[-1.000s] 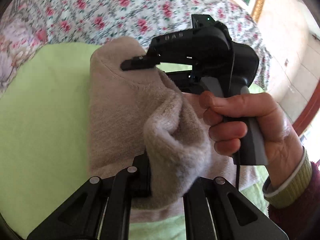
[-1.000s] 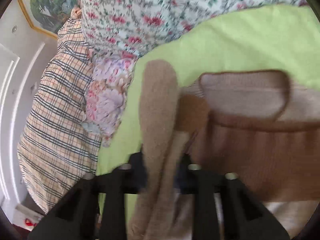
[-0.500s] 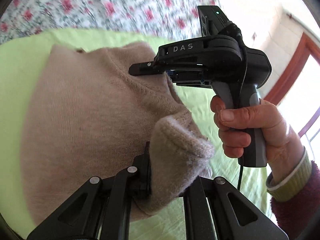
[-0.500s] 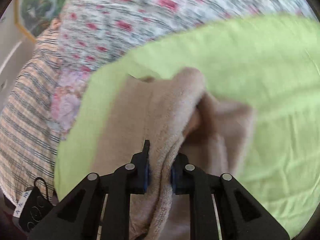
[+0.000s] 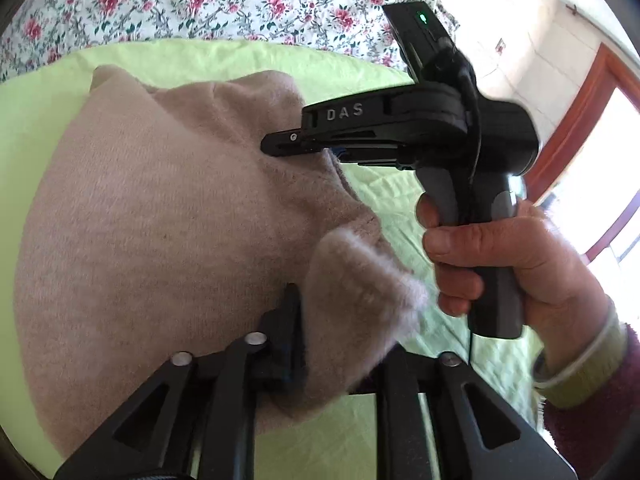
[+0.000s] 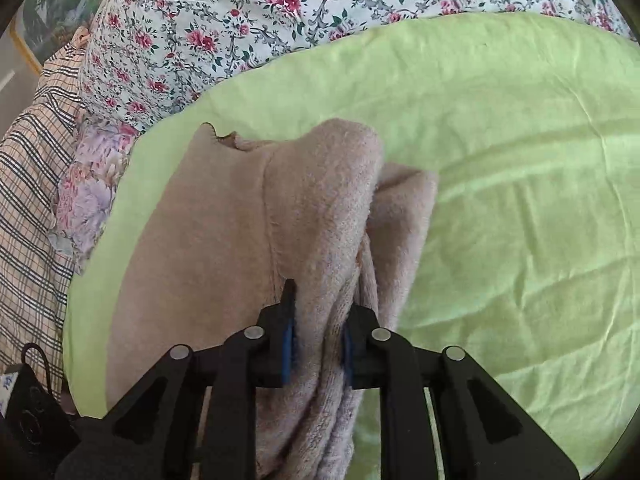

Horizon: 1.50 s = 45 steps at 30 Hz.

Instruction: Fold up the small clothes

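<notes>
A beige fleece garment (image 5: 160, 220) lies folded over on a light green sheet (image 5: 36, 128). In the left wrist view my left gripper (image 5: 340, 344) has a thick fold of its near edge between its jaws, which are opening; the cloth drapes over the right finger. My right gripper (image 5: 276, 145), held by a hand (image 5: 500, 256), presses its tips into the garment's far right side. In the right wrist view the garment (image 6: 208, 220) bunches into a ridge. My right gripper (image 6: 316, 320) has that ridge between its blue pads (image 6: 286, 336), its jaws opening too.
A floral quilt (image 6: 240, 20) borders the green sheet (image 6: 520, 200) at the back. A plaid cloth (image 6: 28, 200) lies at the left, with a black pouch (image 6: 28, 412) below it. A wood-framed window (image 5: 580, 120) stands at the right.
Both grippers carried the garment's edge across and down, so it now lies folded over on the green sheet. The brown inner side no longer shows. The hands have stopped moving.
</notes>
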Tool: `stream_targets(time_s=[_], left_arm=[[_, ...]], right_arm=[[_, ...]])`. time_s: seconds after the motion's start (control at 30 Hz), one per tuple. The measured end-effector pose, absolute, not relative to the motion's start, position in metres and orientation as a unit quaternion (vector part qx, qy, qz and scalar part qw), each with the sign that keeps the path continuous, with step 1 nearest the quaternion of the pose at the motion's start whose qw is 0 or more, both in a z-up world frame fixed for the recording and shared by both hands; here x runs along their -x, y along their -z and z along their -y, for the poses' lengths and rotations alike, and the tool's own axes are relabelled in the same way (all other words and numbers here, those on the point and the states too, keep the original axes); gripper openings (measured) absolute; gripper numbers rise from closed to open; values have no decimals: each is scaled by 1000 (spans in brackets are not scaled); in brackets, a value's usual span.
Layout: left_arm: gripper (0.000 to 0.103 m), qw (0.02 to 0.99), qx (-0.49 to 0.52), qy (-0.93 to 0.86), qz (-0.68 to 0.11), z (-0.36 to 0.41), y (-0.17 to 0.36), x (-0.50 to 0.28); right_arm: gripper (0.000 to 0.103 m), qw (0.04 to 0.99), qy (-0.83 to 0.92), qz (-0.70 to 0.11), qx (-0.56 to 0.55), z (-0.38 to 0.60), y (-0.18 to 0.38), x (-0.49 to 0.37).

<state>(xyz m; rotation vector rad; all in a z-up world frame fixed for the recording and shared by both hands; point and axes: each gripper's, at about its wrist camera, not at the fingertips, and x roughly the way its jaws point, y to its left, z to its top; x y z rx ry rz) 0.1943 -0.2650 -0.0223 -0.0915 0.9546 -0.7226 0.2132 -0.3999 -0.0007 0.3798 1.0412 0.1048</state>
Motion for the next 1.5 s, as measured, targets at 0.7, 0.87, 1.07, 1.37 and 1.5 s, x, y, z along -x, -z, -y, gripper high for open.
stream_targets(time_s=[0.7,0.87,1.07,1.37,1.5], left_arm=[[80,807,180,272,-493,116,30,-289],[85,771,210,309,-516,130,62,-324],[46,773,220,333,-494,133,56,-317],[44,809,203,311,-455,47,0,-234],[44,824,191,282,-453,-1,-14,-195]], right_arm=[[81,821,-64,-484,-297,409,16,-175],[76,811,-84,-489,-309,407,26,-193],[32,814,-85,-486,-306,389,18,-196],[30,808,-179,-468,-309,297,-7,-172],[30,796,-222,-471,-309,252,3,-172]])
